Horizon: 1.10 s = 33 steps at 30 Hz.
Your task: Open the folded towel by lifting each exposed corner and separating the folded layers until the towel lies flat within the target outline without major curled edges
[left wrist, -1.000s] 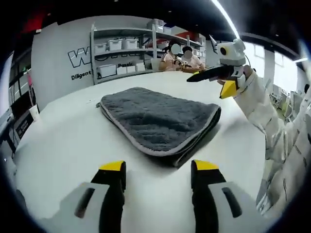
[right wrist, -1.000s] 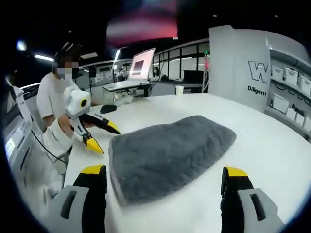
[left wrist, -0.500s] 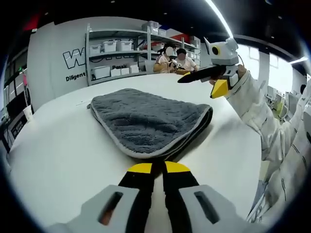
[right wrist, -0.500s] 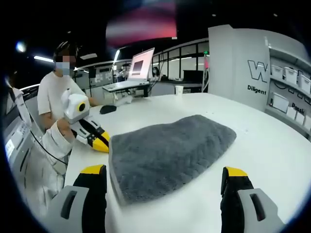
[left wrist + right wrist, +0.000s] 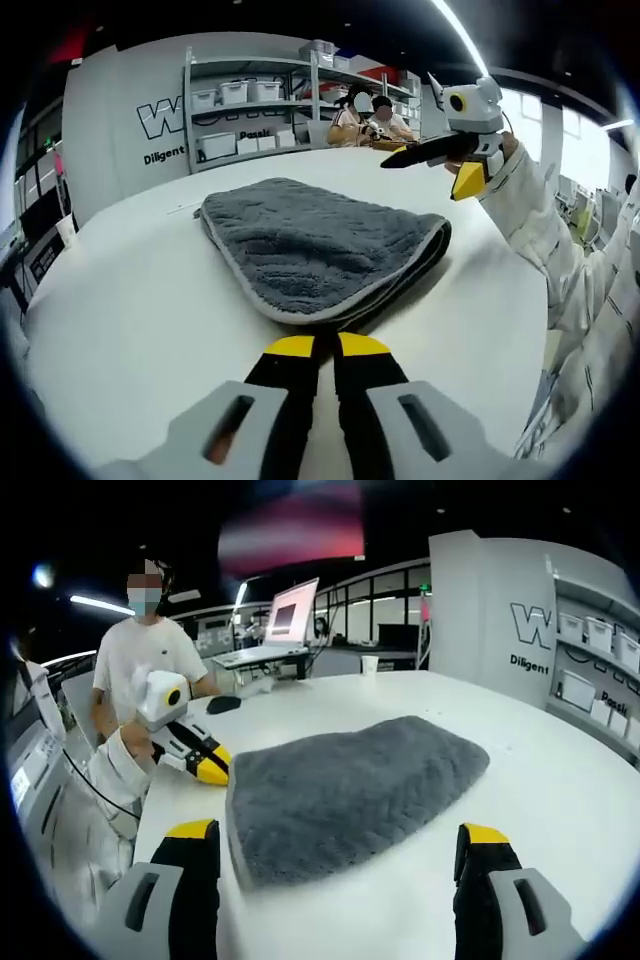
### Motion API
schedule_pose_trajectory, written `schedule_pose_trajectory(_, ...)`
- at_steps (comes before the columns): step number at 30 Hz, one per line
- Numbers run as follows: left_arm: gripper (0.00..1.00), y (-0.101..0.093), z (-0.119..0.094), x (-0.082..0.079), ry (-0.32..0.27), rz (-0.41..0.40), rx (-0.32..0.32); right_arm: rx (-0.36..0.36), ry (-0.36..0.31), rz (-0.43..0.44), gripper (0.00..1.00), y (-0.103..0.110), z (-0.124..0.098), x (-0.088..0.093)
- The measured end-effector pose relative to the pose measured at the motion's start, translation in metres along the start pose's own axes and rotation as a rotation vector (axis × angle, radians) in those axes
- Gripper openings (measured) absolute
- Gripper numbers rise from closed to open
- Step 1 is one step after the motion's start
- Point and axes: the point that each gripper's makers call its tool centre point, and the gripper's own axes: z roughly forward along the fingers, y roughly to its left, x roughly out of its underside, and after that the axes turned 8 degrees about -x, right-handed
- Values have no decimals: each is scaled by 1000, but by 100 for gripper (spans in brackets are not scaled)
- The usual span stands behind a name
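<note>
The left gripper [image 5: 318, 347] had its 2 yellow-tipped black jaws pressed together, their tips right at the near folded edge of the towel [image 5: 315, 243]; whether any fabric was pinched between them could not be told. In the right gripper view the left gripper [image 5: 211, 768] sat at the towel's [image 5: 350, 790] left corner, held by a white-sleeved arm. The right gripper [image 5: 342, 852] stood spread wide, its 2 yellow-capped jaws well apart and empty, hovering near the towel's edge; from the left gripper view it [image 5: 455, 166] hung above the far side of the table, jaws parted. The towel was dark grey, plush, with a quilted wavy texture and a lighter grey stitched hem, folded into stacked layers with rounded corners, lying on the smooth white round table [image 5: 140, 290]. Beyond stood grey metal shelving [image 5: 260, 100] carrying white plastic bins, beside a white wall panel [image 5: 500, 620] printed with a large outlined "W" and a word starting "Diligent". A monitor [image 5: 290, 612] and a small white cup [image 5: 370, 666] were further back.
</note>
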Motion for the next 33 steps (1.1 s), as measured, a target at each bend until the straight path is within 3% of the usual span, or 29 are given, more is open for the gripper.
schedule_pose_trajectory(8, 5, 10, 3, -1, 7, -6, -17, 0, -1, 4, 97, -1, 0, 1)
schedule_pose_trajectory(33, 3, 71, 11, -9, 16, -21, -148, -2, 8, 10, 96, -1, 1, 3)
